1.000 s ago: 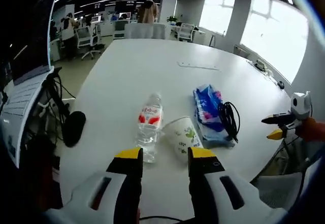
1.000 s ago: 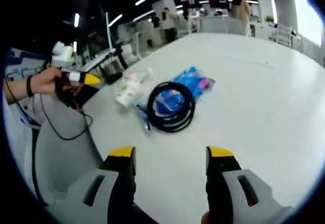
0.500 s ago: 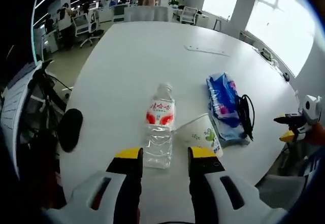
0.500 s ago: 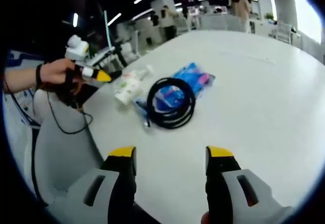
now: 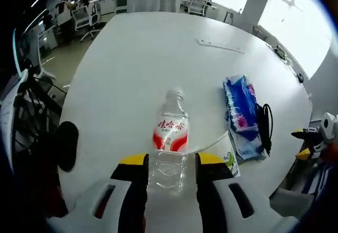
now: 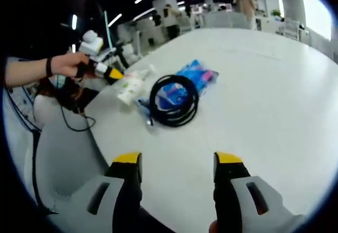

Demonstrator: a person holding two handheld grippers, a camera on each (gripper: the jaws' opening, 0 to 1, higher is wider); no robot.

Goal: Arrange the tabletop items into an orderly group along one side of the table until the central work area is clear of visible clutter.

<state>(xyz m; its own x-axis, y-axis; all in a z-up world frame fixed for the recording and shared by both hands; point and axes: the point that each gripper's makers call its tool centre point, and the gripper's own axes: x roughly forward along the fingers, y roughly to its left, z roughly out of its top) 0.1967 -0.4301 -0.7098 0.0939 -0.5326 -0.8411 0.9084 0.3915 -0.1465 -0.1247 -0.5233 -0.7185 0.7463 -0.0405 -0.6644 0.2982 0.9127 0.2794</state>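
Left gripper [image 5: 170, 161]: two black jaws with yellow tips on a pale grey moulded body with dark oval slots. Right gripper [image 6: 178, 161] has the same black, yellow-tipped jaws and grey housing. The person's hand [image 6: 70, 64] wears a dark wristband; a thin black cable hangs below.

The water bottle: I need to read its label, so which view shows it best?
The left gripper view: the water bottle lies close, red label up, its base between the open jaws. In the right gripper view it is small, far and partly hidden.

Right gripper [image 6: 178, 161], jaws apart, over white table [image 6: 253, 101] w/ coiled black cable [image 6: 174, 100] on blue packet [image 6: 191, 81].
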